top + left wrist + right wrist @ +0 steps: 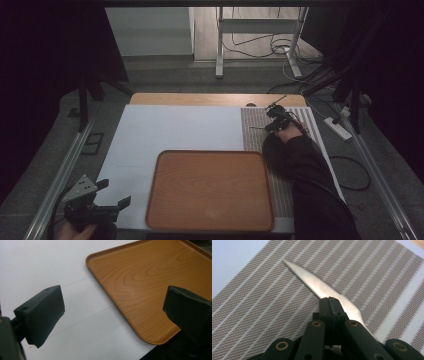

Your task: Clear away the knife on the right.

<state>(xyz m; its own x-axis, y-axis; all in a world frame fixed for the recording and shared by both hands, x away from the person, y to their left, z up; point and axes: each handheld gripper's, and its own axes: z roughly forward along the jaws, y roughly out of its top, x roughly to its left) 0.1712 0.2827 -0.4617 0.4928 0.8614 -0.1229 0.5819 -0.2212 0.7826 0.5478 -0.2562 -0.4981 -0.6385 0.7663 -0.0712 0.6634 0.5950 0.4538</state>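
the right tongs (331,305) are clamping a knife (312,282) over the striped placemat (260,131) at the table's far right, blade pointing left. the left tongs (112,312) are hanging open beside the wooden tray (210,190), which lies nearer them.

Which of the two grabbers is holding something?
The right gripper, far out over the striped mat, is pinching a knife. The left gripper is wide open with nothing in it.

A dim room: grey floor (165,75), pale wall (150,30), cables (260,45) coiled around a metal stand (220,45) beyond the desk (200,98).
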